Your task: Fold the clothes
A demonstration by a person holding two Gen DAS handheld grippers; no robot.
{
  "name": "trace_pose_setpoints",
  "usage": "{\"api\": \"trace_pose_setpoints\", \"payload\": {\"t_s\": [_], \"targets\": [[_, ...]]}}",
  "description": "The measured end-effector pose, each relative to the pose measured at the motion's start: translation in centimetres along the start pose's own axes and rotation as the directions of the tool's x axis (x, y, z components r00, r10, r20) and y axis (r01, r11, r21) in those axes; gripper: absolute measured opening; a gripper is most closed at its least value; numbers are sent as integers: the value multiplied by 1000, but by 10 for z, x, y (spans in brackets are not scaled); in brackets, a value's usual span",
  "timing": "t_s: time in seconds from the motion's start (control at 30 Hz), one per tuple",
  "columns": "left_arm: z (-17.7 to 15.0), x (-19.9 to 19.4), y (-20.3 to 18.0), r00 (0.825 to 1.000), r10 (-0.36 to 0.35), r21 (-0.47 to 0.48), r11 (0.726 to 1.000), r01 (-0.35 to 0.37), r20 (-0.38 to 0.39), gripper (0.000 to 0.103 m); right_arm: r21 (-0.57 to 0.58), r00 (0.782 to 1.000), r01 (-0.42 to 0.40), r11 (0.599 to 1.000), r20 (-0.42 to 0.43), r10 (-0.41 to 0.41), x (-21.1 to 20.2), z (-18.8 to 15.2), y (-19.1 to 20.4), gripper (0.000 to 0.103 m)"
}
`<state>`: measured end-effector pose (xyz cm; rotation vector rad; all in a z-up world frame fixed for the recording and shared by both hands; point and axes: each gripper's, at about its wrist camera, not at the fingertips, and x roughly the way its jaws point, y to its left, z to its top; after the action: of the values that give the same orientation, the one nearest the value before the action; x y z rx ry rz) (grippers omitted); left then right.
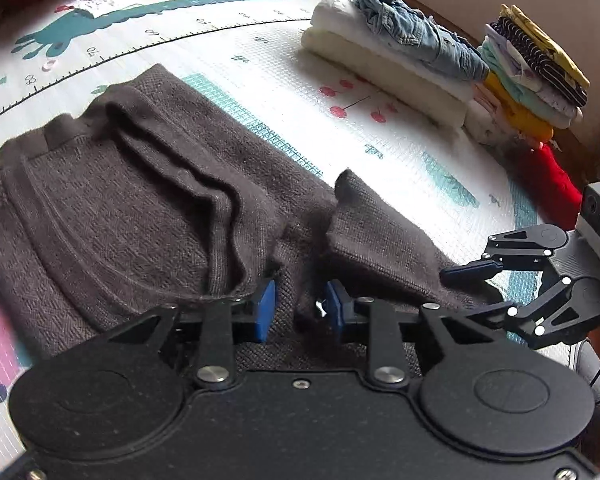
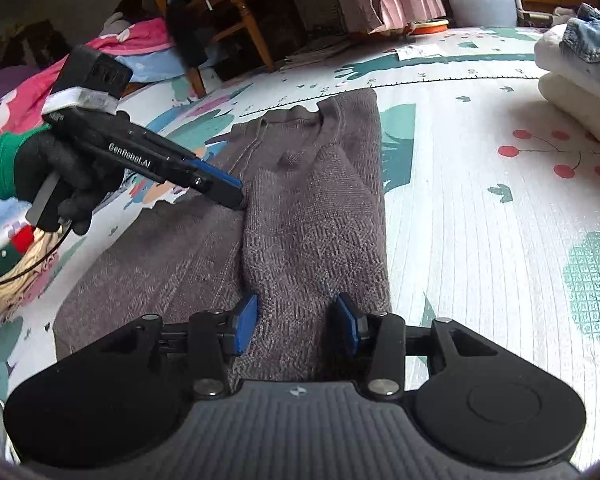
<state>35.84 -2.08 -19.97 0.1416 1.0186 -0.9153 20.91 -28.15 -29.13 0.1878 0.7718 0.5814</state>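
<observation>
On a white foam play mat point(image 1: 228, 56) printed with teal animals and a ruler line lies a dark grey-brown knitted sweater point(image 1: 112, 208), partly folded, as the left wrist view shows. The left gripper point(image 1: 300, 308) hangs low over the knit, its blue pads point(image 1: 265, 312) a little apart with a ridge of fabric between them; whether they press on it cannot be told. Beside the mat's far edge stand a cream folded blanket point(image 1: 384, 76) topped with blue denim point(image 1: 416, 36), and a stack of folded coloured garments point(image 1: 536, 80). The right gripper point(image 1: 476, 292) enters from the right, by the sweater's edge.

From the right wrist view, the sweater point(image 2: 312, 216) lies collar-far, one side folded over the body. The right gripper point(image 2: 296, 324) stands with jaws apart, a fold of knit between the pads, not visibly pinched. A black-gloved hand point(image 2: 56, 176) holds the left gripper point(image 2: 232, 196), tips on the fold.
</observation>
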Motion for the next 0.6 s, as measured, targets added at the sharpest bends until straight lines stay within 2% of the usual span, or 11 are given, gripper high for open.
{"api": "trace_pose_setpoints", "payload": {"t_s": [0.1, 0.17, 0.2, 0.27, 0.33, 0.43, 0.5, 0.6], "targets": [[4, -17, -11, 997, 21, 87, 996, -28, 73, 27, 9, 1000, -6, 1000, 1, 6, 1, 0, -2, 46], [2, -21, -17, 994, -10, 138, 990, -5, 106, 23, 67, 1000, -24, 997, 15, 23, -1, -1, -8, 46], [1, -17, -18, 995, -18, 131, 991, 5, 95, 21, 94, 999, -32, 995, 22, 30, -2, -2, -11, 46], [-3, 3, -14, 1000, 10, 131, 991, -13, 21, 11, 123, 999, -37, 992, 38, 32, -6, -1, -13, 46], [-10, 16, -7, 999, 15, 89, 996, -12, -32, 11, 140, 998, -45, 989, 60, 37, -11, -1, -14, 46], [-13, 9, 4, 1000, -4, -9, 1000, 4, -13, 11, 144, 992, -72, 987, 116, 55, -22, 4, -12, 46], [-15, 8, 3, 1000, -4, 13, 1000, 4, -18, 11, 130, 988, -83, 988, 142, 64, -24, 10, -12, 47], [-17, 13, 1, 1000, 6, 12, 1000, -5, -22, 11, 113, 988, -98, 989, 133, 83, -9, 23, -16, 47]]}}
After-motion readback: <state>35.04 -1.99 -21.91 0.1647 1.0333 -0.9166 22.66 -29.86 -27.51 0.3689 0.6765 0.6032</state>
